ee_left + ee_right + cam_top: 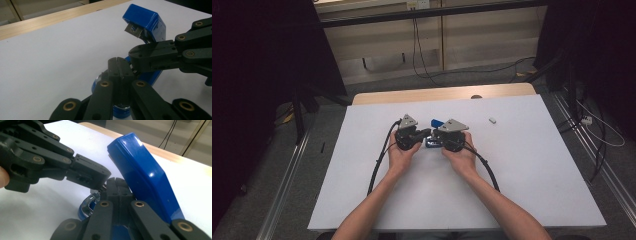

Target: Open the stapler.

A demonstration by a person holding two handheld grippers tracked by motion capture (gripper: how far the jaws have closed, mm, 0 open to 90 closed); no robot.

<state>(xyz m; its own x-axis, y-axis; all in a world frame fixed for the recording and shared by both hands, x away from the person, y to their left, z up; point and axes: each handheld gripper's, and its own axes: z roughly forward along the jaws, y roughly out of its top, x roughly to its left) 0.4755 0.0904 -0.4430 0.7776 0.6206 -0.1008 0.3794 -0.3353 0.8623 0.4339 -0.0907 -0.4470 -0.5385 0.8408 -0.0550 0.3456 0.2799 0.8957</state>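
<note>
Near the bench's (362, 200) front edge lay bare white room. At its middle, the left tool (424, 134) and right tool (435, 135), both with jaws closed, met tip to tip at the opened blue stapler (435, 122). Farther right lay a small white piece (492, 120), well apart.

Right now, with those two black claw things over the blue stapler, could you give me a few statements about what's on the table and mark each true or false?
1. The blue stapler has its top swung up, open. True.
2. Both grippers' jaws are spread wide apart. False: the left gripper and the right gripper each have their jaws shut together.
3. The two grippers meet over the stapler near the middle of the white table. True.
4. A small white object lies to the left of the hands. False: it lies on the right side, apart from them.
5. The stapler is red. False: it is blue.
</note>
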